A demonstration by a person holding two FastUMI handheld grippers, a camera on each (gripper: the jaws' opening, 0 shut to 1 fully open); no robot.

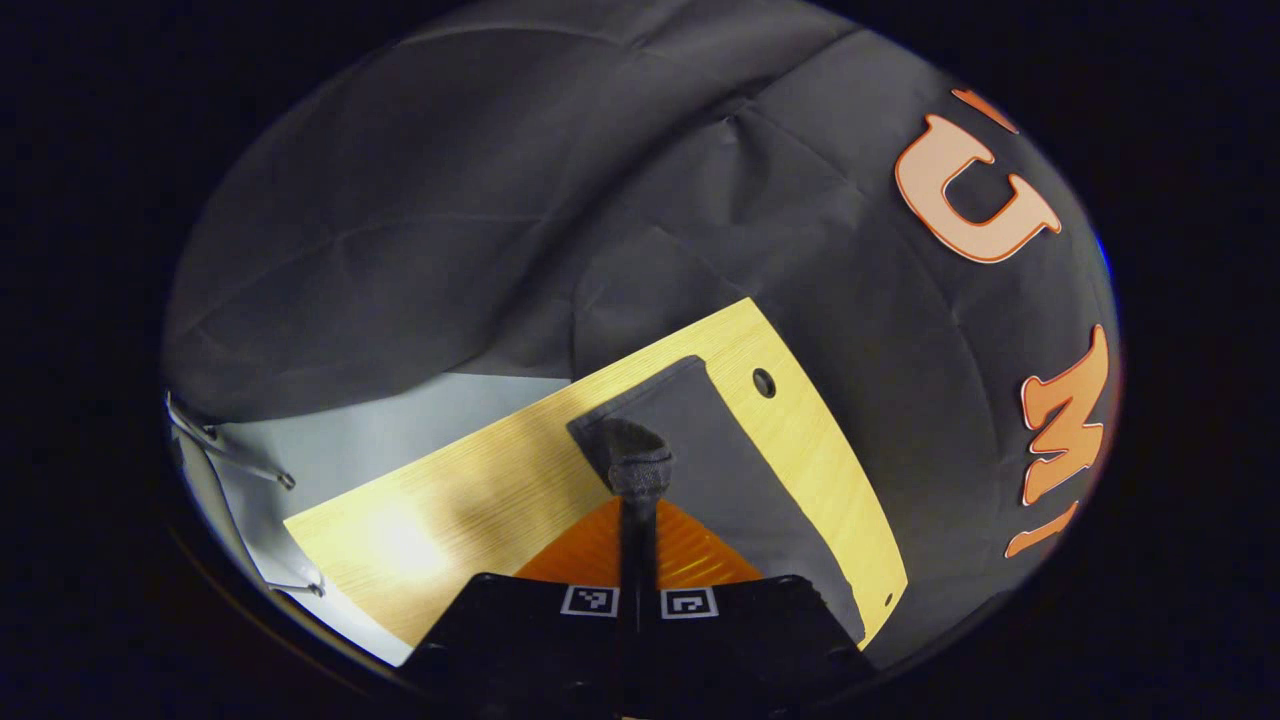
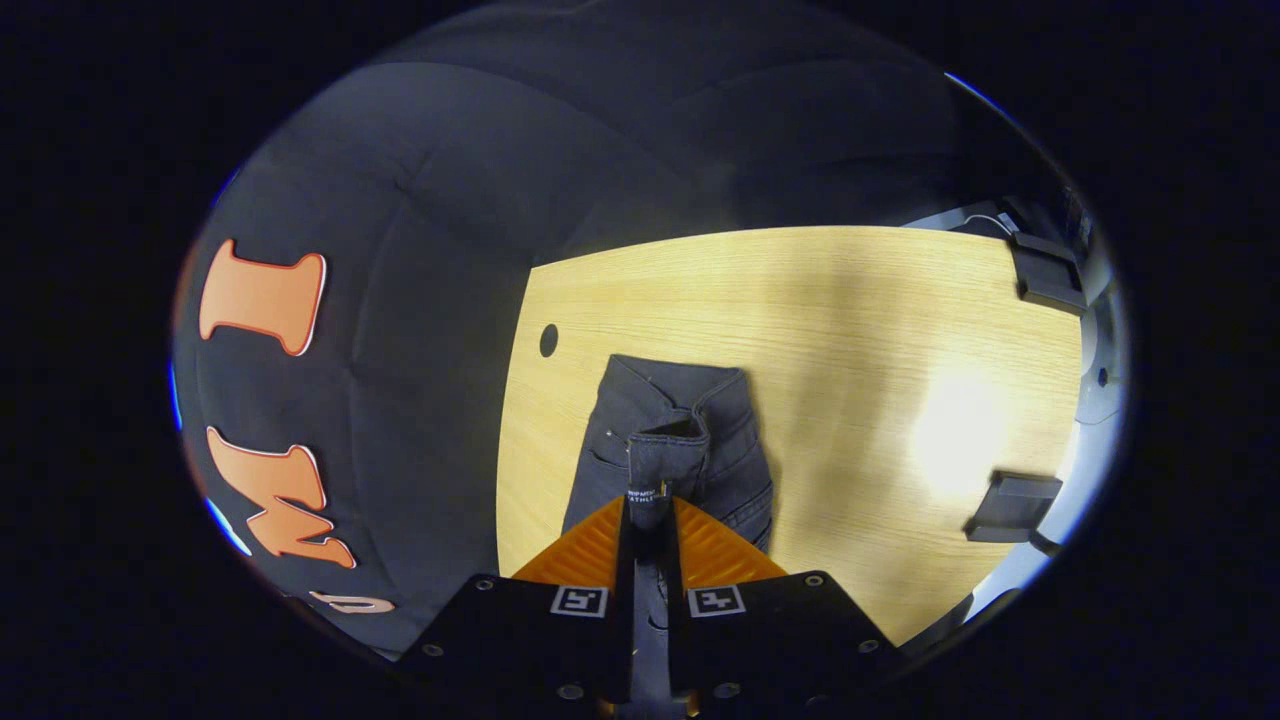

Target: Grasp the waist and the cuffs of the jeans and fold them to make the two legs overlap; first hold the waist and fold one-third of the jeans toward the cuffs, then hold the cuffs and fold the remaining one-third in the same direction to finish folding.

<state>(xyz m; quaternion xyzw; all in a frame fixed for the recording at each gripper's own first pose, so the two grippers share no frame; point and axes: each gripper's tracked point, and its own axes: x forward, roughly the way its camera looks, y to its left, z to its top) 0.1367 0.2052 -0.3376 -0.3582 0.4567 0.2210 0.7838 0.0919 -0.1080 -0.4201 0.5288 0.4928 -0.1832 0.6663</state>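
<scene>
1. The wooden table (image 2: pixel 850 330) is the biggest thing. It is light yellow, with a bright shine of light on it. A small round hole (image 2: pixel 548 340) sits near its edge, close to the black cloth wall (image 2: pixel 420 250).

2. The jeans (image 2: pixel 680 420) are dark grey. In the right gripper view the waist end lies on the table, just beside the hole, and part of the waist is pulled up off the wood. In the left gripper view the jeans (image 1: pixel 740 450) stretch along the table, near that side's round hole (image 1: pixel 764 382), and the cuff end is lifted up.

3. The right gripper (image 2: pixel 650 510) has its two fingers squeezed tight together on the waistband. A bunch of cloth sticks up between the fingers.

4. The left gripper (image 1: pixel 638 500) also has its two fingers pinched together, gripping the cuff end. A little lump of dark cloth pokes out just above the tips.

5. Two small dark blocks (image 2: pixel 1010 505) sit at the far edge of the table in the right gripper view.
</scene>
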